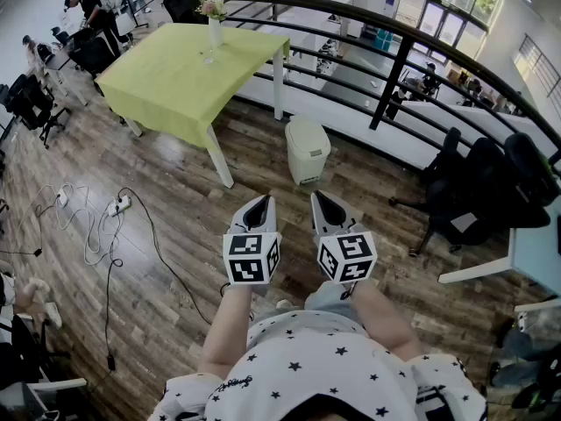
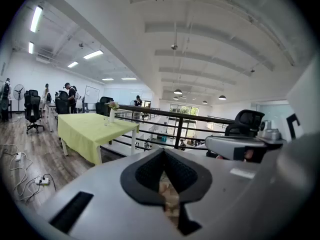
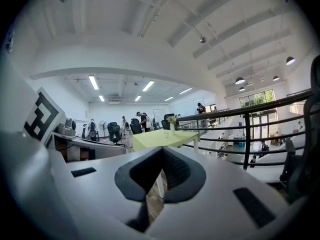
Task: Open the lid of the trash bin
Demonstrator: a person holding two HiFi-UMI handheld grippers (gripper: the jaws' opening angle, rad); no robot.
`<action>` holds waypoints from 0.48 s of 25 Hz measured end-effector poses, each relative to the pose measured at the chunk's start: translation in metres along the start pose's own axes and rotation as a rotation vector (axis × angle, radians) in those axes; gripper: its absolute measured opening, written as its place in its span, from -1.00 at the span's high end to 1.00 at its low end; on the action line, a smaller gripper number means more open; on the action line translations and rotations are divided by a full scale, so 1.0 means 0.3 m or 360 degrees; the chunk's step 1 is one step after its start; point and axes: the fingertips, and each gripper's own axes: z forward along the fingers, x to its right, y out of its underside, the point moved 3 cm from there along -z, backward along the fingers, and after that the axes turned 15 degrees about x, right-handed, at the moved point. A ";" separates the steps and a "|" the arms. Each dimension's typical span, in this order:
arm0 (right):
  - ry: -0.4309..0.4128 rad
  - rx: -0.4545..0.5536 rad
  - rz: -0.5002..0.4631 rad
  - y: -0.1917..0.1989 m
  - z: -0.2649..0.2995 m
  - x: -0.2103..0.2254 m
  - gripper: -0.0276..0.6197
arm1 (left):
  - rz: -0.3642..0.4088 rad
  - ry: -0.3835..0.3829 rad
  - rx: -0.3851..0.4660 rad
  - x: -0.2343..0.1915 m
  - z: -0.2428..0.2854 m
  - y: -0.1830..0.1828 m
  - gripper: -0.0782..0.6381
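Note:
A small white trash bin (image 1: 307,150) stands on the wood floor by the base of the railing, its lid down. Nearer me, my left gripper (image 1: 260,203) and right gripper (image 1: 323,199) are side by side in the air, both pointing toward the bin and well short of it. Both are shut with nothing between the pads. In the left gripper view the left gripper (image 2: 163,154) looks out over the room, and the bin is hidden below its body. The right gripper (image 3: 162,151) also does not show the bin.
A table with a yellow-green cloth (image 1: 184,77) and a flower vase (image 1: 214,24) stands left of the bin. A black railing (image 1: 394,51) runs behind it. Black office chairs (image 1: 473,191) are at the right. Cables and a power strip (image 1: 114,207) lie on the floor at left.

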 end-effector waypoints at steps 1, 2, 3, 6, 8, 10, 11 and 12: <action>0.0000 -0.0001 -0.0001 0.003 0.004 -0.003 0.93 | 0.0004 0.0000 -0.0002 -0.004 0.001 0.001 0.75; 0.0001 -0.0002 -0.0002 0.005 0.007 -0.006 0.94 | 0.0007 0.0001 -0.0004 -0.009 0.001 0.003 0.75; 0.0002 -0.0002 -0.0002 0.006 0.010 -0.008 0.94 | 0.0007 0.0002 -0.0007 -0.013 0.002 0.004 0.75; 0.0007 -0.0002 -0.0001 0.007 0.015 -0.016 0.93 | 0.0001 0.0006 -0.0012 -0.024 0.001 0.006 0.75; 0.0007 -0.0003 -0.0002 0.010 0.016 -0.021 0.94 | 0.0002 0.0007 -0.0012 -0.031 -0.001 0.008 0.75; 0.0010 -0.0005 -0.0005 0.015 0.016 -0.026 0.94 | 0.0000 0.0008 -0.0010 -0.037 -0.002 0.010 0.75; 0.0014 -0.0005 -0.0007 0.017 0.016 -0.030 0.94 | -0.0004 0.0010 -0.0009 -0.041 -0.004 0.011 0.75; 0.0017 -0.0003 -0.0008 0.019 0.016 -0.035 0.94 | -0.0007 0.0013 -0.0007 -0.045 -0.005 0.012 0.75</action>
